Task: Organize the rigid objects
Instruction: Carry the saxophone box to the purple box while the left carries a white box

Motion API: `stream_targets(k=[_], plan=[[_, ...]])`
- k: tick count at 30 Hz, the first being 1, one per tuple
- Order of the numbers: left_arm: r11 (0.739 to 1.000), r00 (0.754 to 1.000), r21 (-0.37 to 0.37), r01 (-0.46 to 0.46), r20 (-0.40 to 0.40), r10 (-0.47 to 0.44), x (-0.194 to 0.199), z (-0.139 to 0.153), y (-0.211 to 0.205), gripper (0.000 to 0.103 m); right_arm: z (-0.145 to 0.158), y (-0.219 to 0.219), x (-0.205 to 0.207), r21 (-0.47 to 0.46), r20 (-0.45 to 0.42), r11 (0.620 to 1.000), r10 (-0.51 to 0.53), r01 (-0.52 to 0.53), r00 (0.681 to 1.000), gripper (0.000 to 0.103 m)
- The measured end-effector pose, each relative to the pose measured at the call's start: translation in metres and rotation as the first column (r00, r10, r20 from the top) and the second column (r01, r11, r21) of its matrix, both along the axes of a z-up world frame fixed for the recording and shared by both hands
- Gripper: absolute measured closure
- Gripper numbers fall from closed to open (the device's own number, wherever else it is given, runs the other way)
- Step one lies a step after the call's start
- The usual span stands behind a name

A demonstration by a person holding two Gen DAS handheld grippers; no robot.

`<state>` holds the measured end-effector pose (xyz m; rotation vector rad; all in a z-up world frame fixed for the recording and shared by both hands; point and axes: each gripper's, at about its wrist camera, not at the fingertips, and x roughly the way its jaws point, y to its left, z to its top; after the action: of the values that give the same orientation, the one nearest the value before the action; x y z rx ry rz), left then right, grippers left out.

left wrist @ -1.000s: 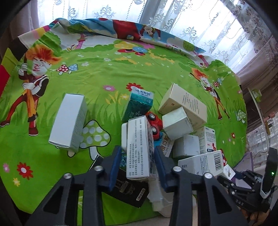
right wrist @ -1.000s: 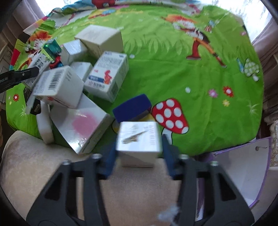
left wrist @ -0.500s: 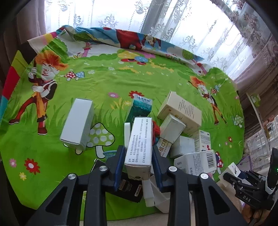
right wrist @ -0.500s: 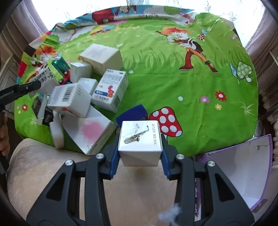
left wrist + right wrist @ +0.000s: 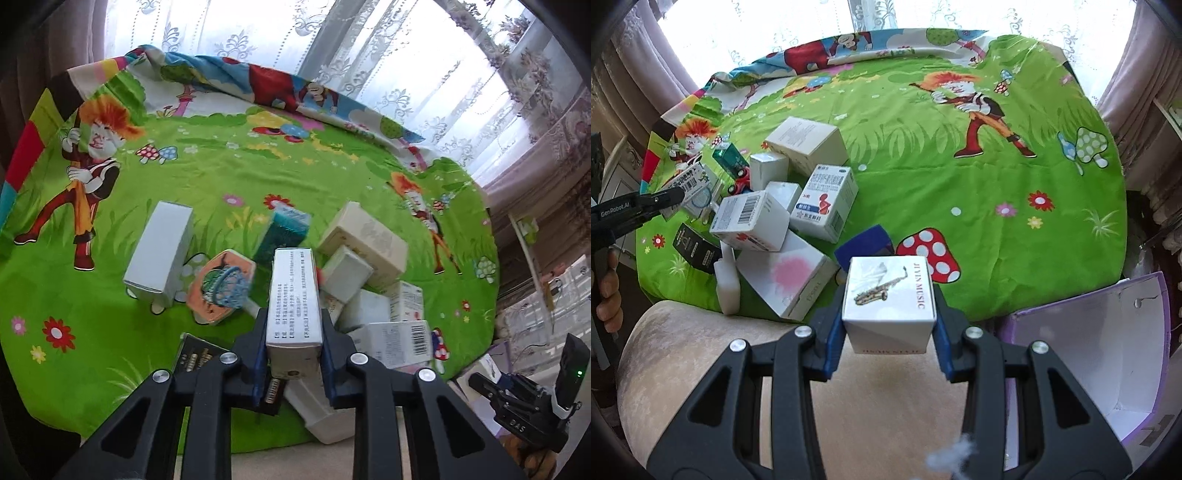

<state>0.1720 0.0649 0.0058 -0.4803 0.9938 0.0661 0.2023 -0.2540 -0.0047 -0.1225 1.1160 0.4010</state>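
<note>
My left gripper (image 5: 294,325) is shut on a tall white box with printed text (image 5: 294,299), held above the pile of boxes (image 5: 369,280) on the green cartoon cloth (image 5: 221,177). My right gripper (image 5: 889,314) is shut on a white cube box with a saxophone picture (image 5: 890,299), held over the table's near edge. The left gripper also shows at the left of the right wrist view (image 5: 670,195). The pile shows there too, with a barcode box (image 5: 750,221) and a blue-and-white medicine box (image 5: 827,201).
A tall white box (image 5: 160,254) stands apart at left beside an orange package with a blue ring (image 5: 221,288). A black box (image 5: 195,356) and a white bottle (image 5: 727,284) lie near the edge. An open purple-edged white box (image 5: 1108,354) sits right. A beige cushion (image 5: 683,350) lies below.
My left gripper lifted the tall white box up out of the pile, uncovering the orange package. My right gripper rose and drew back with the saxophone box.
</note>
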Motion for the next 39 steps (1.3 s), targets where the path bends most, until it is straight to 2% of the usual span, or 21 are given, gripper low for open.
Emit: stream_targets(k=[3, 6, 12, 16, 22, 28, 32, 35, 37, 39], plan=[[0.999, 0.999, 0.005, 0.041, 0.028, -0.041, -0.001, 0.012, -0.015, 0.078, 0.006, -0.011, -0.002, 0.006, 0.008, 1.0, -0.027, 0.027, 1.0, 0.058], [0.995, 0.994, -0.022, 0.098, 0.05, -0.097, 0.0, 0.023, -0.038, 0.078, 0.008, -0.026, -0.002, 0.004, 0.012, 0.998, -0.062, 0.062, 0.998, 0.058], [0.966, 0.966, -0.05, 0.253, 0.058, -0.25, 0.007, 0.034, -0.099, 0.078, 0.013, -0.069, -0.004, 0.006, 0.017, 0.987, -0.161, 0.161, 0.987, 0.058], [0.929, 0.933, -0.081, 0.361, 0.039, -0.359, 0.01, 0.034, -0.148, 0.078, 0.017, -0.101, -0.009, -0.003, 0.034, 0.974, -0.228, 0.228, 0.973, 0.058], [0.853, 0.857, -0.096, 0.513, 0.01, -0.515, 0.012, 0.034, -0.229, 0.078, 0.016, -0.144, -0.017, -0.012, 0.043, 0.95, -0.311, 0.312, 0.949, 0.058], [0.788, 0.79, -0.089, 0.609, -0.026, -0.613, 0.016, 0.028, -0.294, 0.078, 0.016, -0.18, -0.02, -0.042, 0.072, 0.916, -0.396, 0.399, 0.915, 0.058], [0.758, 0.758, -0.082, 0.648, -0.034, -0.651, 0.019, 0.022, -0.32, 0.077, 0.021, -0.199, -0.021, -0.051, 0.101, 0.89, -0.447, 0.453, 0.889, 0.057], [0.734, 0.735, -0.083, 0.674, -0.028, -0.678, 0.02, 0.024, -0.335, 0.076, 0.023, -0.206, -0.019, -0.04, 0.109, 0.887, -0.454, 0.46, 0.884, 0.057], [0.726, 0.727, -0.09, 0.681, -0.025, -0.686, 0.021, 0.022, -0.339, 0.073, 0.023, -0.207, -0.019, -0.042, 0.11, 0.887, -0.454, 0.461, 0.884, 0.057], [0.727, 0.727, -0.081, 0.682, -0.025, -0.686, 0.022, 0.02, -0.338, 0.06, 0.023, -0.206, -0.018, -0.04, 0.106, 0.886, -0.455, 0.461, 0.884, 0.05]])
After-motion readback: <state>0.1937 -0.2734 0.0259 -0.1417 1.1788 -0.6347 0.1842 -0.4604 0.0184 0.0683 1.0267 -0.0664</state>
